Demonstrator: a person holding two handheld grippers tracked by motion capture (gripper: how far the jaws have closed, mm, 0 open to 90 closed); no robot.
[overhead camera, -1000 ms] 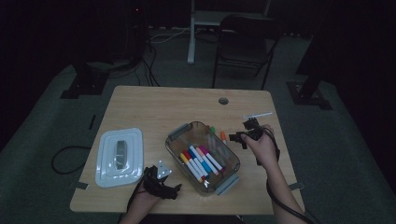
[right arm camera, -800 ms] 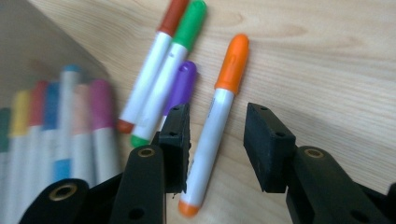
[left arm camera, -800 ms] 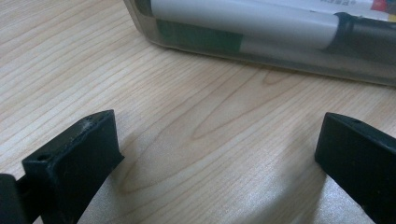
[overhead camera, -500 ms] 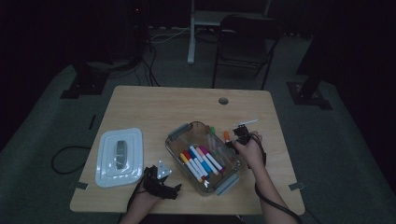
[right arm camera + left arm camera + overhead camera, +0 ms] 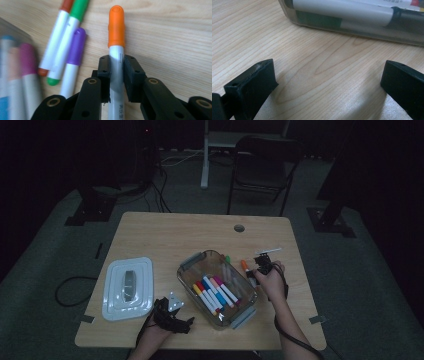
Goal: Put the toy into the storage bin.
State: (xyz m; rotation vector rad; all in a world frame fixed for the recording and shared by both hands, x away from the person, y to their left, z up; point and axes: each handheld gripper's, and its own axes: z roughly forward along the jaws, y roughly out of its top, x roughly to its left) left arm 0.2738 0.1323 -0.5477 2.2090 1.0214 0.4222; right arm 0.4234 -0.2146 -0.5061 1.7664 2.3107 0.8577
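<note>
High view: the right gripper sits at the orange-capped white marker on the wooden table, just right of the clear plastic marker box. The left gripper rests near the box.

Left gripper view: jaws spread, nothing between.

Right gripper view: jaws have just closed, pinching the marker barrel. Step: pick-up. Next, likely lift and carry to the box.

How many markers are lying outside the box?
4. The orange marker is pinched in the right claw; the purple, green and red-brown ones lie beside it on the table. Others may be hidden.
</note>
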